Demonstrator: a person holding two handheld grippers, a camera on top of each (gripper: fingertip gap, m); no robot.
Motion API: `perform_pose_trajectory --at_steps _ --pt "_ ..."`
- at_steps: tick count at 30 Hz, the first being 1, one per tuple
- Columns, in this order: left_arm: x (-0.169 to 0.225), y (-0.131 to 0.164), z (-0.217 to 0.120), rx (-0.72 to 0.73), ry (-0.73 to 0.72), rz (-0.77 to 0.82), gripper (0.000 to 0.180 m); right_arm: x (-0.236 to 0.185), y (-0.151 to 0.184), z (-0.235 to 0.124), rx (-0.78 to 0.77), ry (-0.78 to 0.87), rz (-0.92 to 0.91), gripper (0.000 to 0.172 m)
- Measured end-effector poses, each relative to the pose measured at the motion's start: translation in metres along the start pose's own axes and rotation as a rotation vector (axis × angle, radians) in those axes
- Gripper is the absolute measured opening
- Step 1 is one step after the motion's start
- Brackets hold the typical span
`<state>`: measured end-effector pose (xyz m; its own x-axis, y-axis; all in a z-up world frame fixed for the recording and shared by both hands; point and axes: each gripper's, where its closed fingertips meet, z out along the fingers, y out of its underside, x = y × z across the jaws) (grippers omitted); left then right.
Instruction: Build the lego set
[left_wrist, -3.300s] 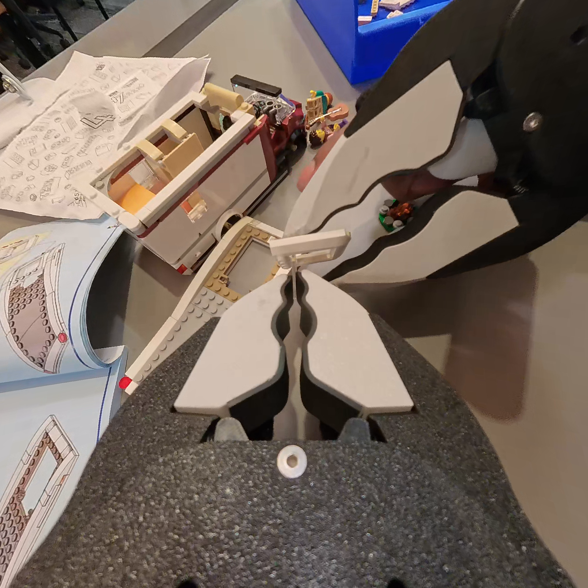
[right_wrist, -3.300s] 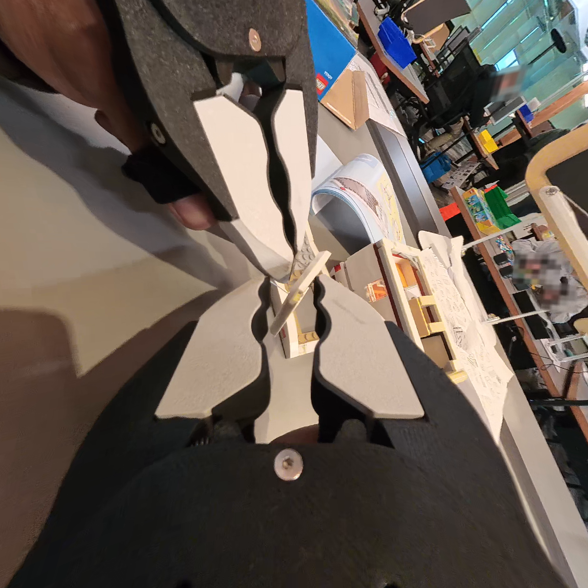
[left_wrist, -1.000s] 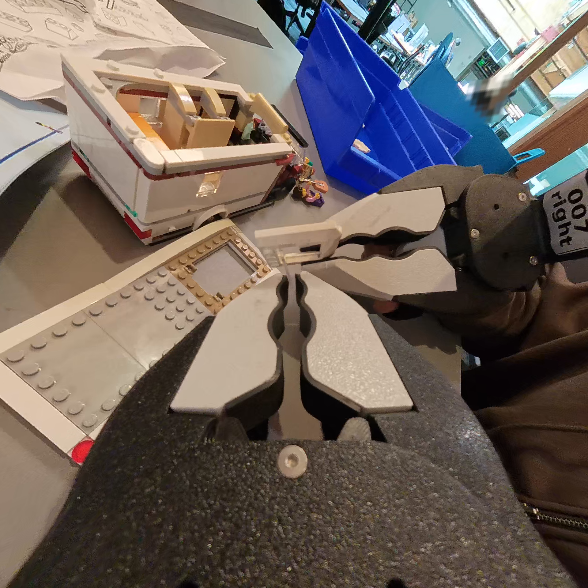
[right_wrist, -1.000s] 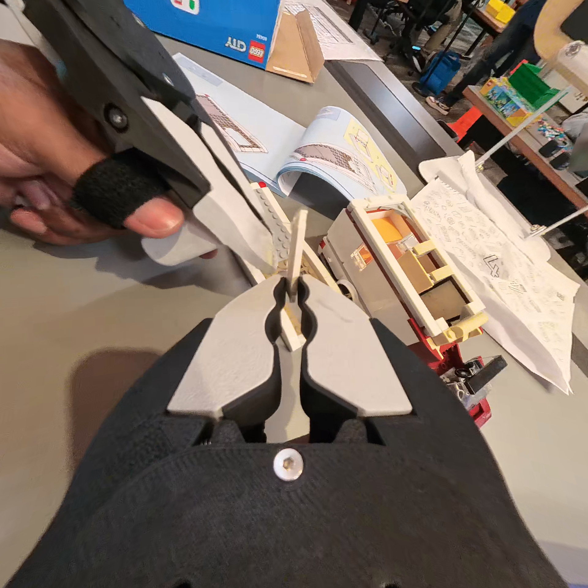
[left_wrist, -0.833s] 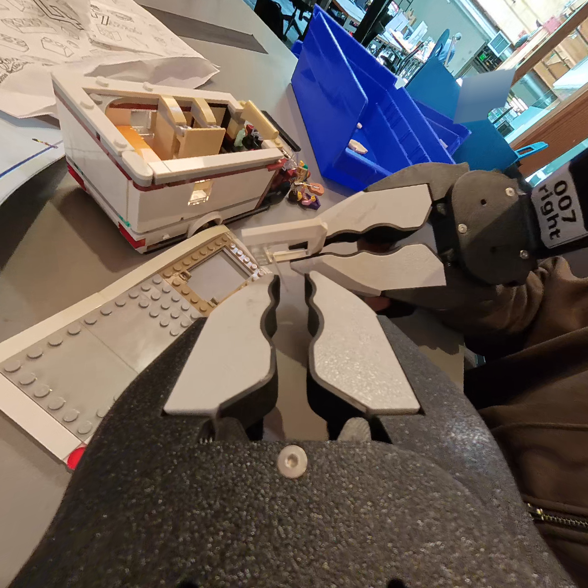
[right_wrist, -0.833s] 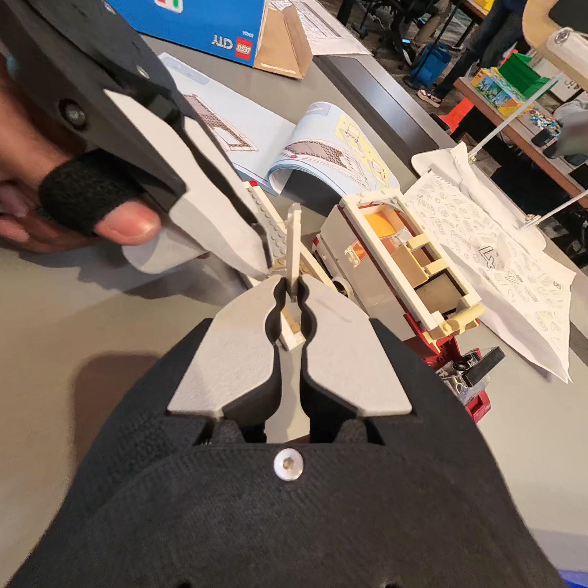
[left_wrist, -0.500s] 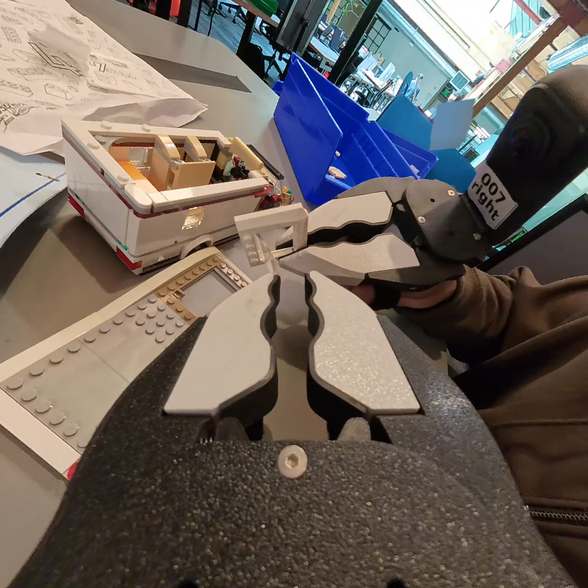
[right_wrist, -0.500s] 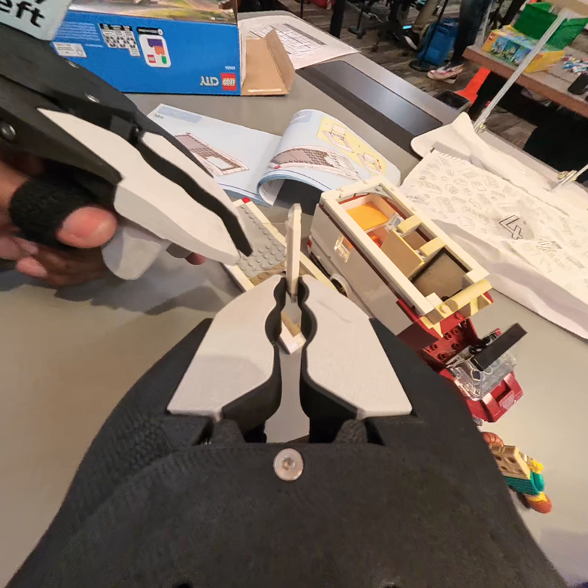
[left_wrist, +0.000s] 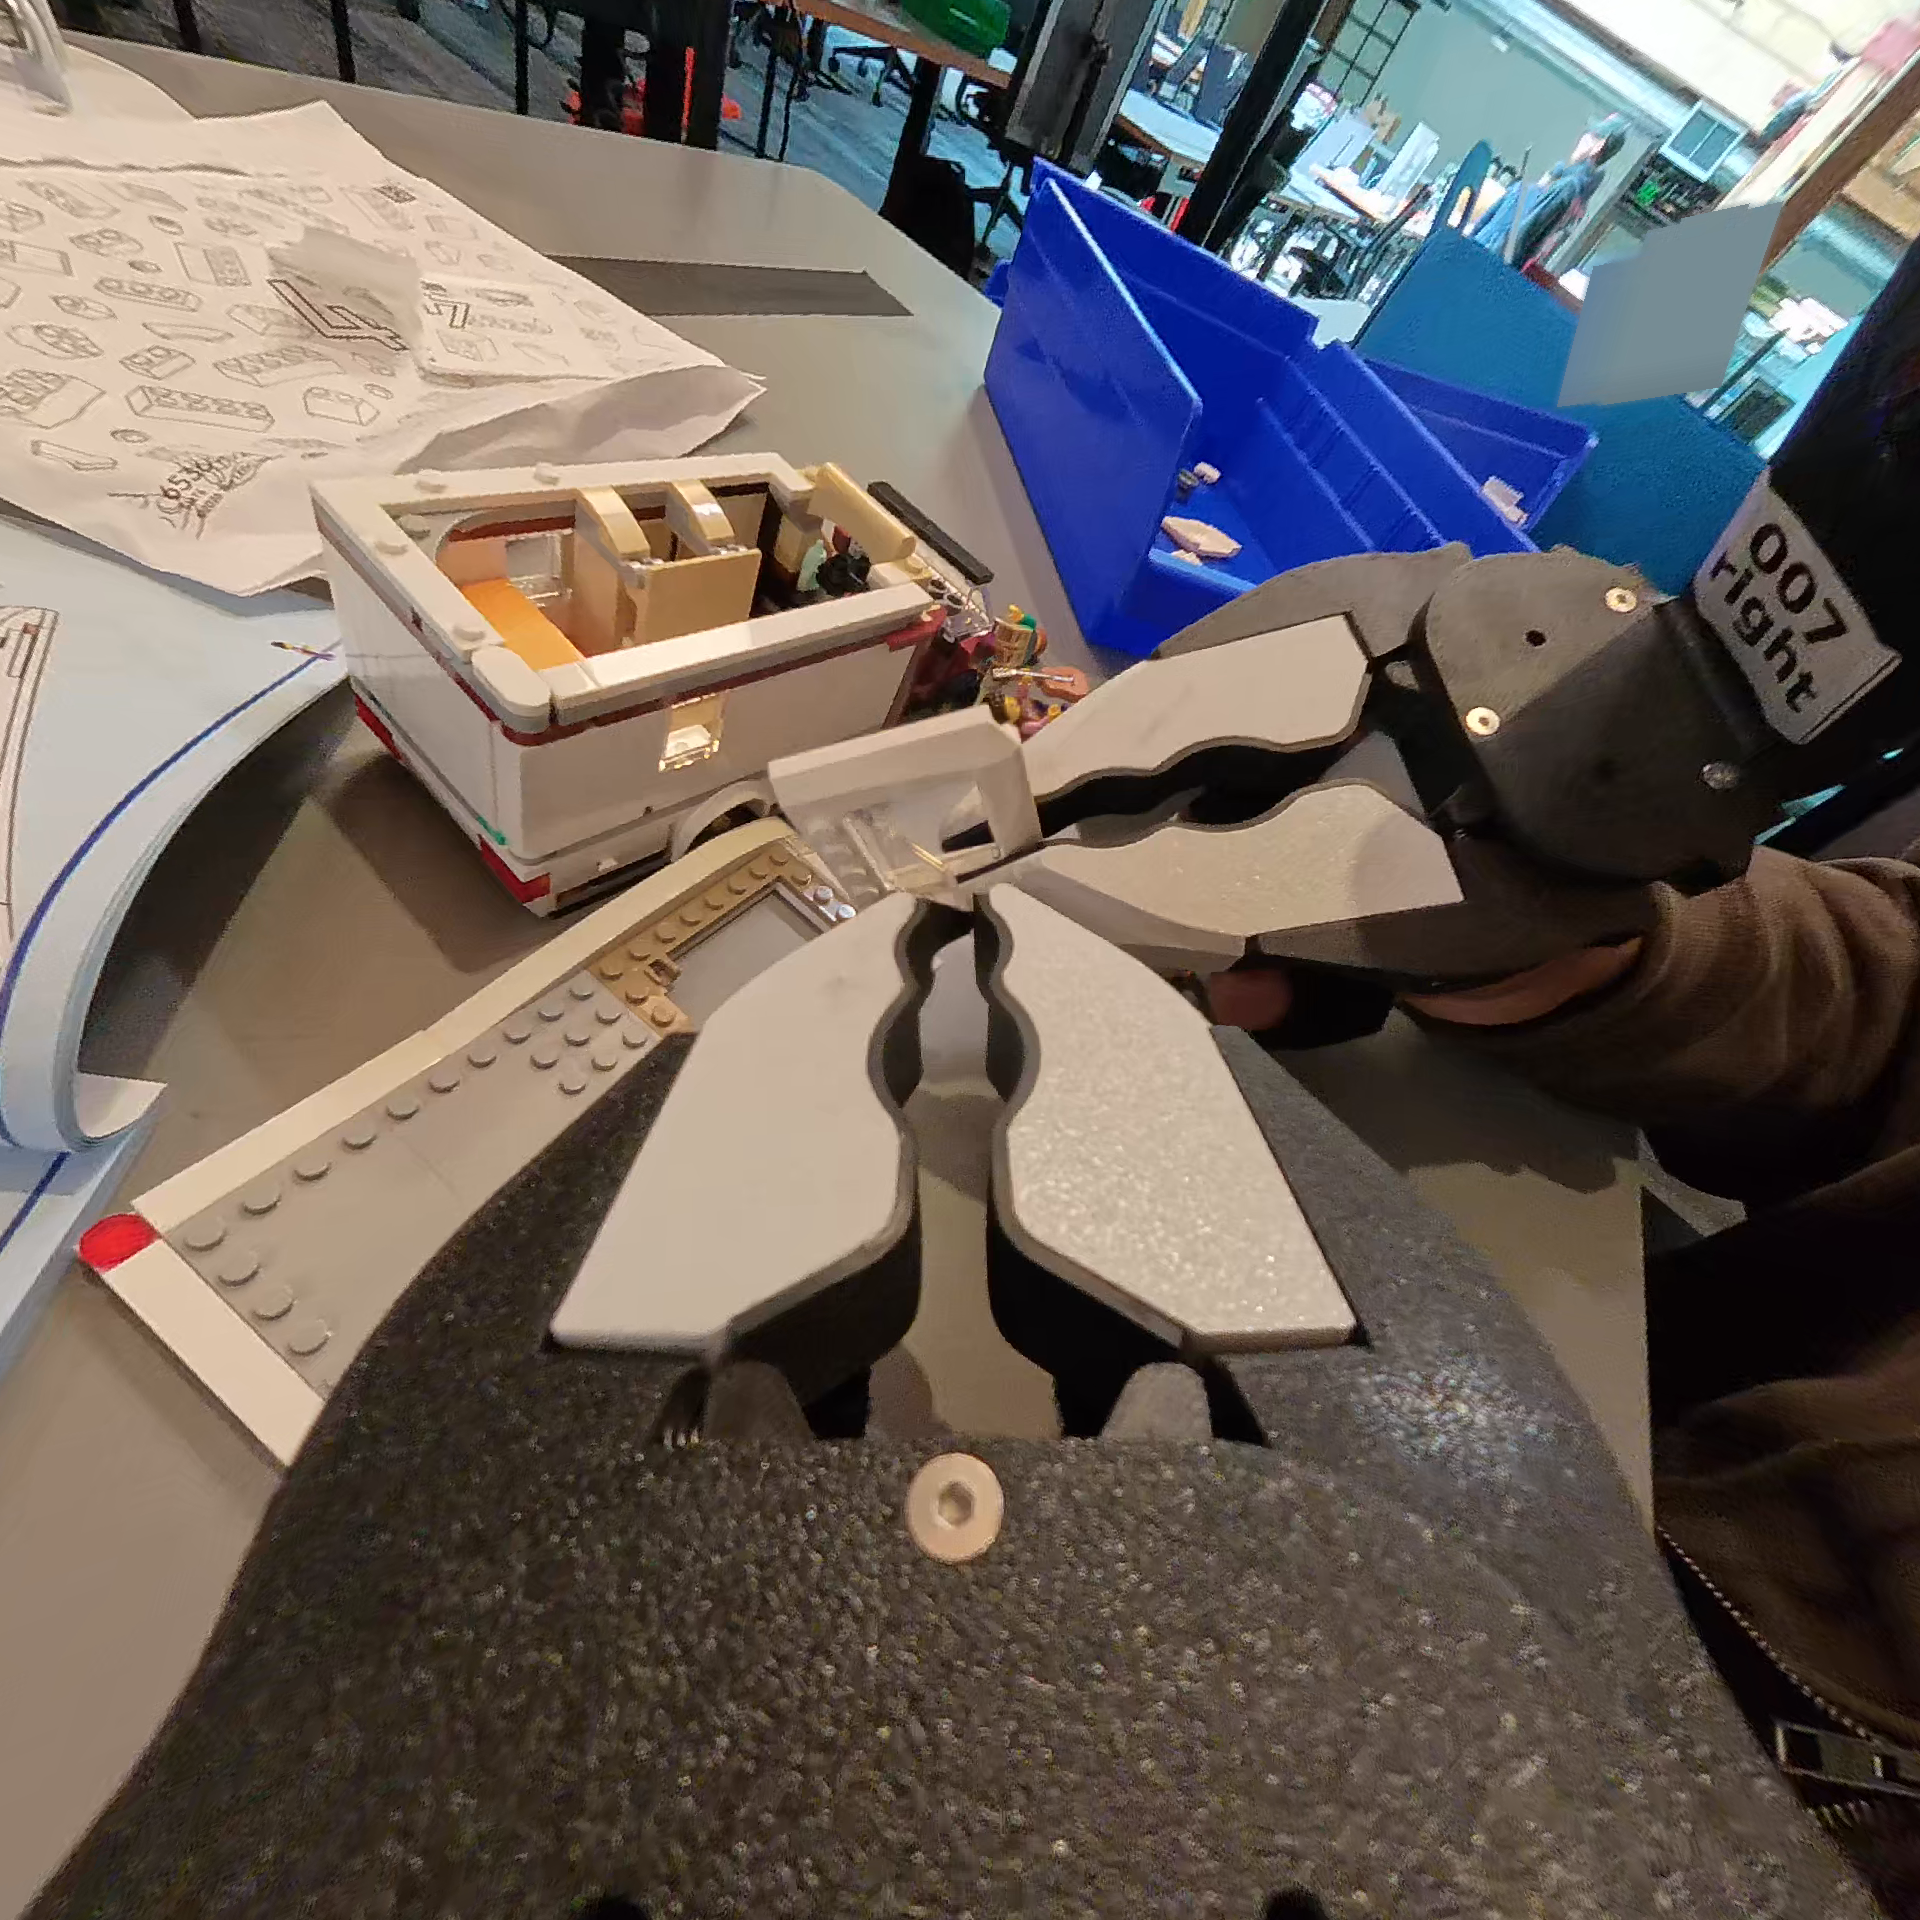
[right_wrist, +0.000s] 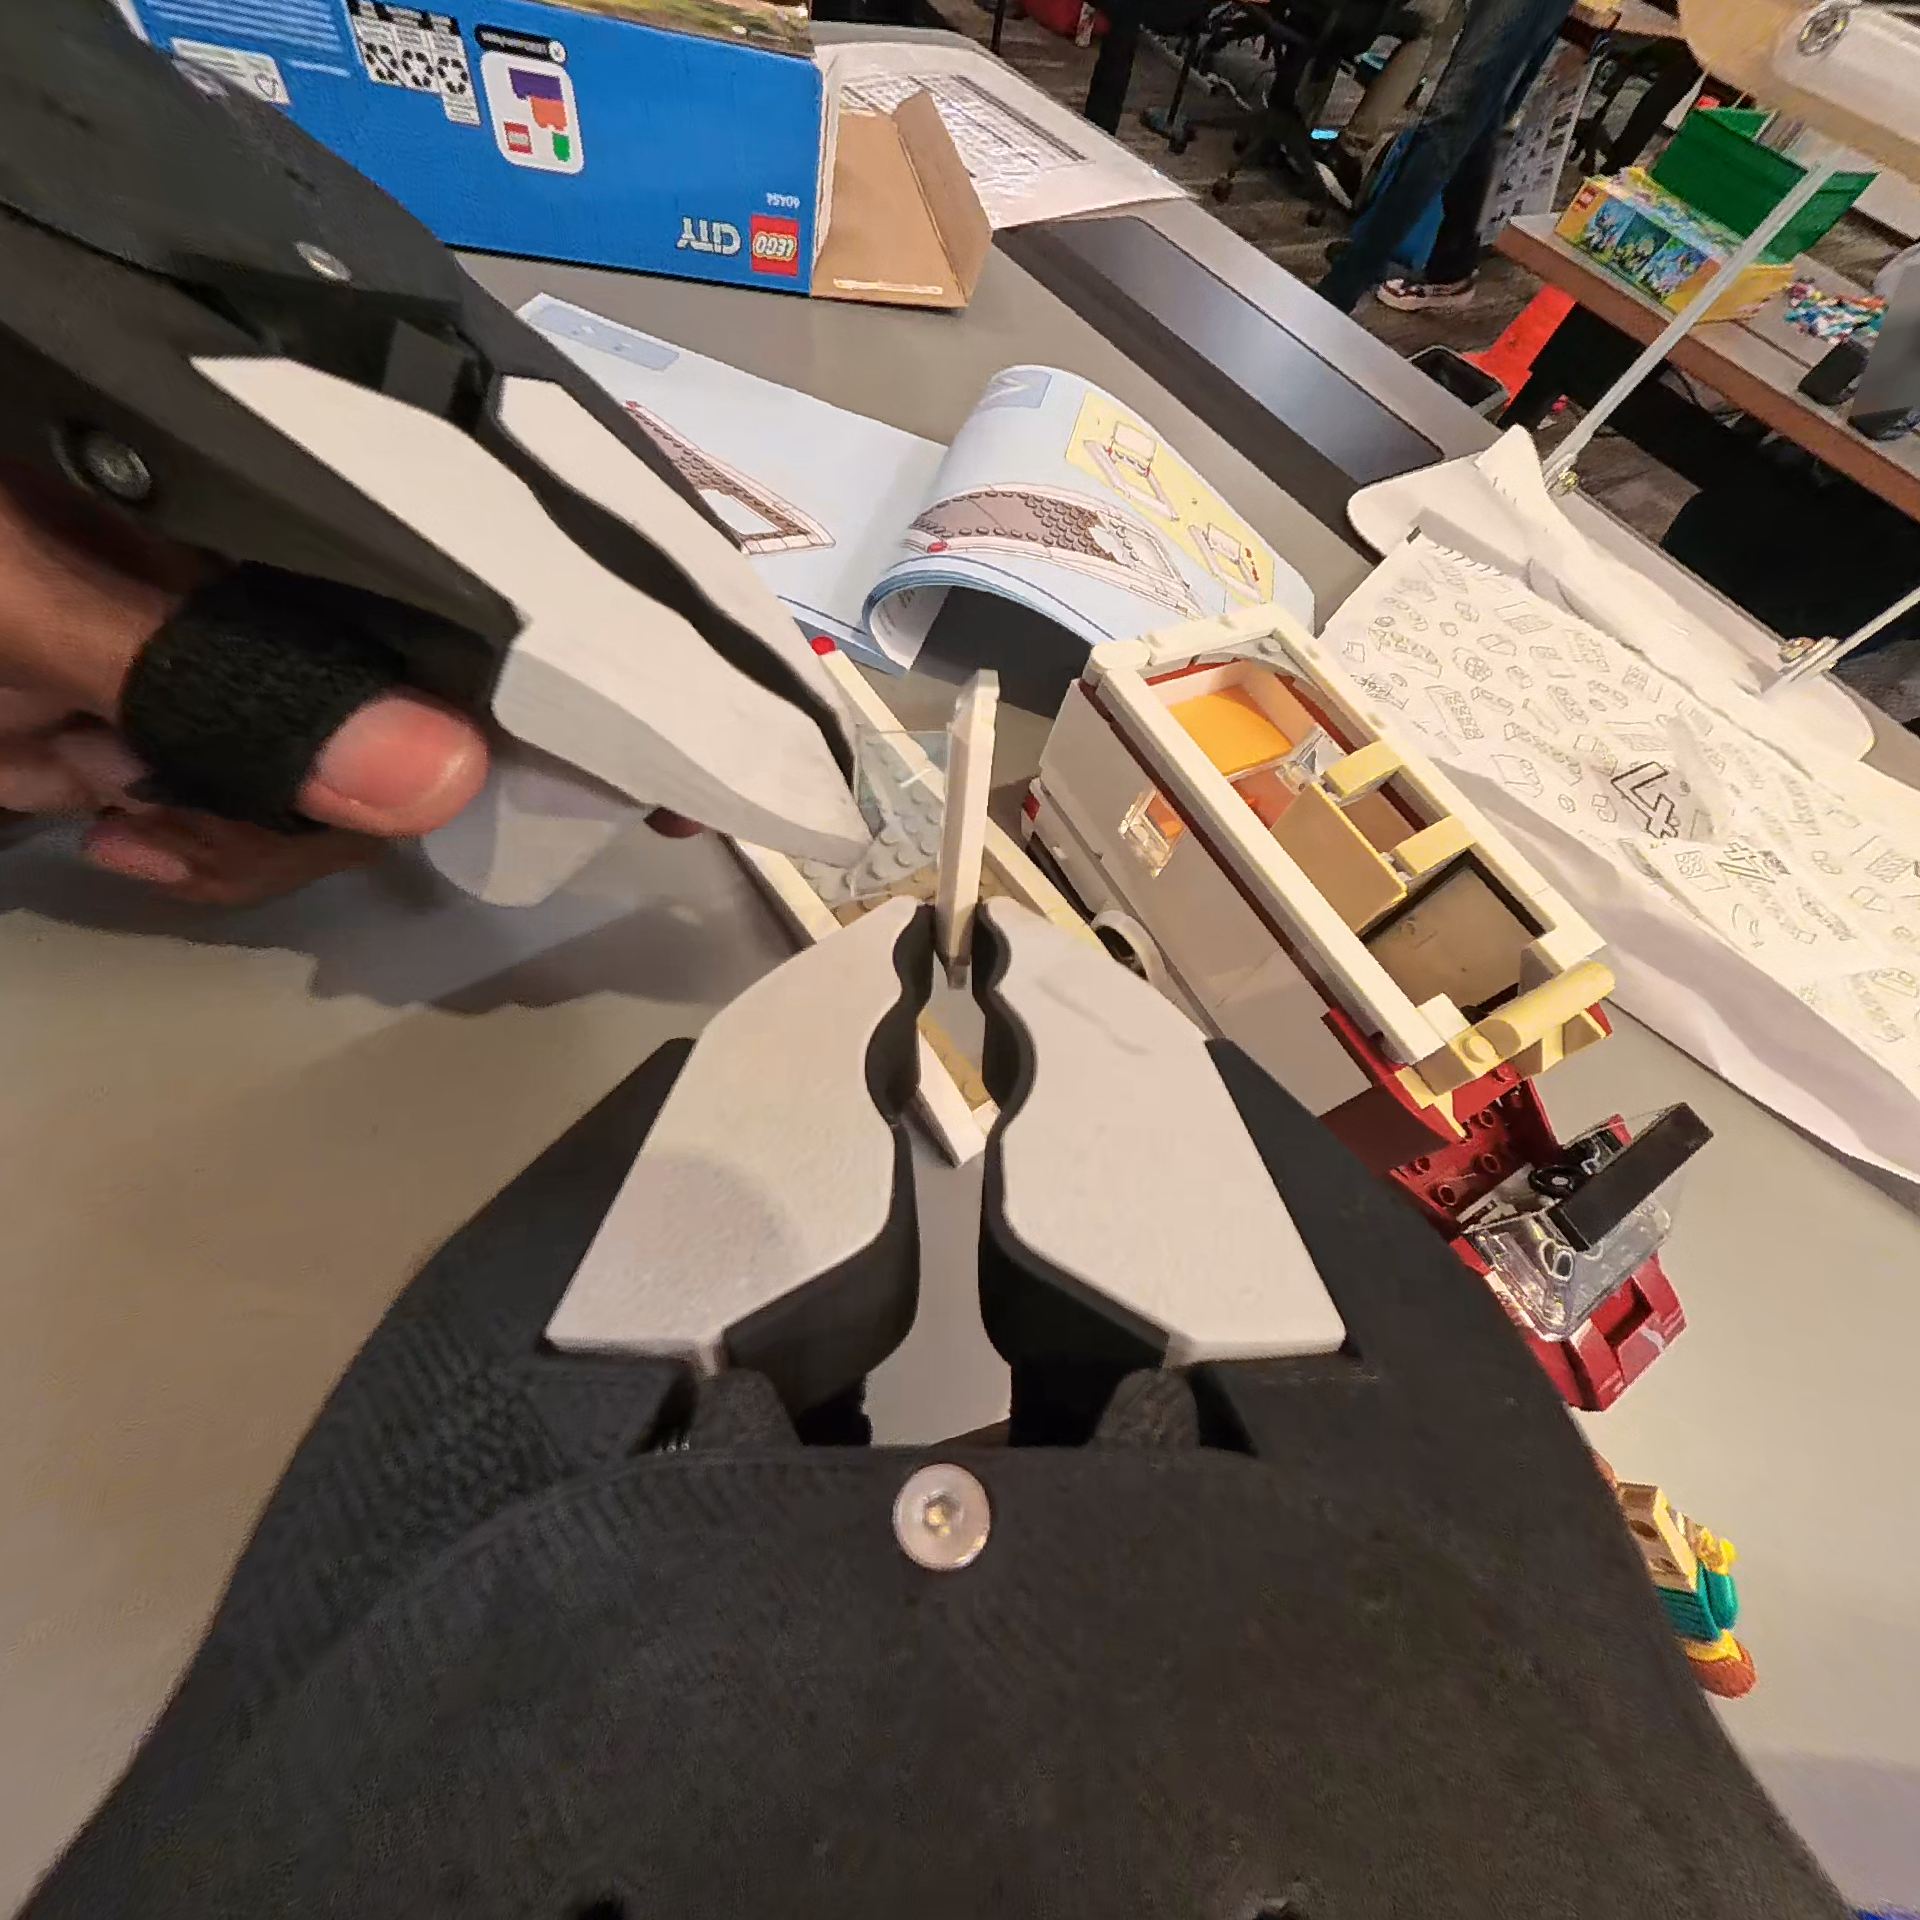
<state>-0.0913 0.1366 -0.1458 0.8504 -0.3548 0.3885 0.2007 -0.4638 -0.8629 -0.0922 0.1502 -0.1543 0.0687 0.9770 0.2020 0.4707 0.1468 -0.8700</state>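
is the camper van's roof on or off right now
Off. The camper van is open on top, with its seats and orange interior showing. The studded grey roof panel lies flat on the table beside it.

The left wrist view looks close and low along its fingers across the grey table (left_wrist: 312, 935) toward blue plastic bins (left_wrist: 1195, 436). The right wrist view faces the opposite way. Both share the roofless white brick-built camper (left_wrist: 623, 665) (right_wrist: 1320, 894).

Blue bins (left_wrist: 1226, 436) beyond the jaws to the right, printed paper bag (left_wrist: 260, 312) far left, open instruction booklet (right_wrist: 1039, 520) ahead, blue cardboard box (right_wrist: 582, 135) at the worktop's (right_wrist: 260, 1091) far edge, small toy figures (right_wrist: 1694, 1600) right
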Motion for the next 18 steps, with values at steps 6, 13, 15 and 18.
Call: perform_pose_trajectory --at_steps 6,13,15,18 --pt "-0.016 0.002 -0.004 -0.01 -0.07 -0.032 0.005 0.0 0.0 0.0 0.003 -0.009 0.0 0.007" --pt "0.0 -0.003 -0.004 0.025 0.022 -0.014 0.002 0.0 -0.001 -0.001 0.012 -0.027 0.025 0.007" --pt "0.002 -0.002 -0.002 0.014 0.008 0.021 0.002 -0.002 0.0 0.0 0.005 -0.028 0.014 0.007" --pt "0.0 -0.002 -0.004 0.011 0.009 0.015 0.002 -0.004 0.001 0.0 0.004 -0.035 0.006 0.007"
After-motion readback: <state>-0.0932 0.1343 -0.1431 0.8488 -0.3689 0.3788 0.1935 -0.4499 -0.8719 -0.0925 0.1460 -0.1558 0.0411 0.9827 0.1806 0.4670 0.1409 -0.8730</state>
